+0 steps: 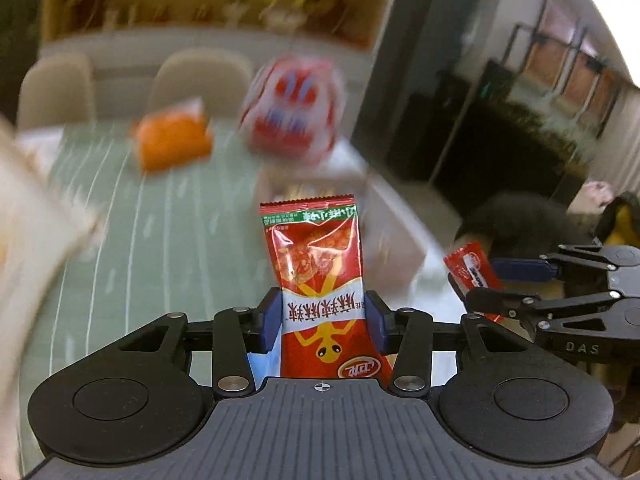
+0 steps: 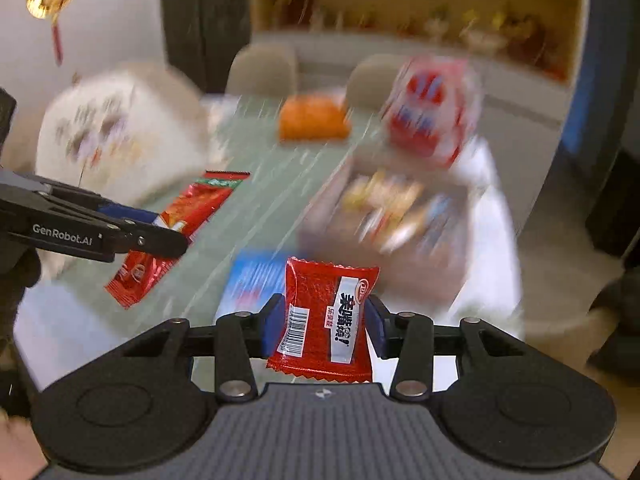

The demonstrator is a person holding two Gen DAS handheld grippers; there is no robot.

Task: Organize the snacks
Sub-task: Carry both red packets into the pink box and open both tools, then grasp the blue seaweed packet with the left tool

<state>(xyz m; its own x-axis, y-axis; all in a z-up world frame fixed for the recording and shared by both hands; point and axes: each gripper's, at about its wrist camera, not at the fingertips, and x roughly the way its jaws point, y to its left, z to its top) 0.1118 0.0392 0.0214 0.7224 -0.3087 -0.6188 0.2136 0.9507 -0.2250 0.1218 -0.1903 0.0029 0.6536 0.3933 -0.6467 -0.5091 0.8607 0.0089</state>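
My left gripper (image 1: 322,304) is shut on a long red snack packet (image 1: 316,256) with a green strip at its far end; the packet stands up between the blue pads. In the right wrist view the same left gripper (image 2: 168,228) comes in from the left, holding that long packet (image 2: 200,200) above the table. My right gripper (image 2: 326,316) is shut on a smaller red packet (image 2: 316,292) with a barcode and a silver label. The left wrist view shows the right gripper (image 1: 484,284) at the right edge, the small packet (image 1: 468,266) sticking out of it.
A green striped tablecloth (image 2: 272,184) covers the table. An open box (image 2: 400,272) with several mixed snacks stands at the right. Behind it are an orange packet (image 2: 314,120) and a red-and-white bag (image 2: 432,116). A blue packet (image 2: 252,284) lies near; a large white bag (image 2: 120,128) at left.
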